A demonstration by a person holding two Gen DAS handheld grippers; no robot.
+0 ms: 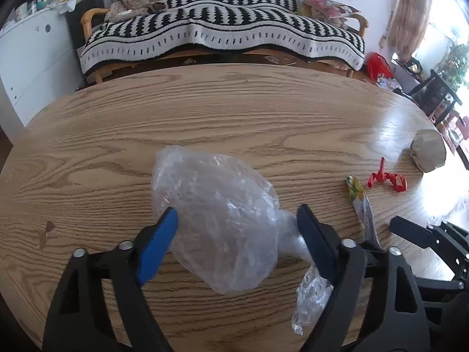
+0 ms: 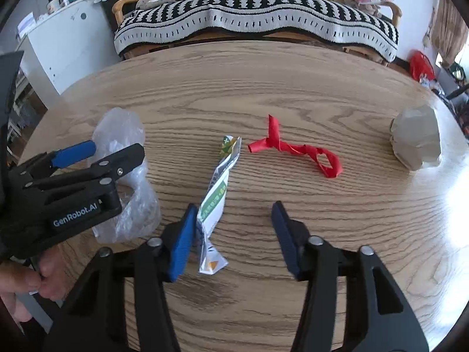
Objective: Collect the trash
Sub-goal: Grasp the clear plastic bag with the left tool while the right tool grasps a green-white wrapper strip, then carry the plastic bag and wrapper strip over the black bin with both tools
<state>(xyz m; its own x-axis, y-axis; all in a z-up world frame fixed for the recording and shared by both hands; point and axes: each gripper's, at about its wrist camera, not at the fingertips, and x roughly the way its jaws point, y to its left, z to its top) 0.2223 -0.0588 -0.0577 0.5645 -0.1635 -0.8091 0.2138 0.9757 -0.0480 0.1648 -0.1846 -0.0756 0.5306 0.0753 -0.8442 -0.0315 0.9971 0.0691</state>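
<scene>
Slippage threatens: left gripper [image 1: 237, 220] gapes around the plastic bag [image 1: 214, 214]; right gripper [image 2: 234, 220] straddles the wrapper [image 2: 217, 202] unclenched, mid-table [image 2: 293, 94].

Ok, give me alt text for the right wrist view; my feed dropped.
The right gripper, jaws open, straddles a crumpled green-and-white wrapper on a wooden table. Beyond lie a red strip and a grey lump; at left, the left gripper sits over a clear plastic bag.
</scene>
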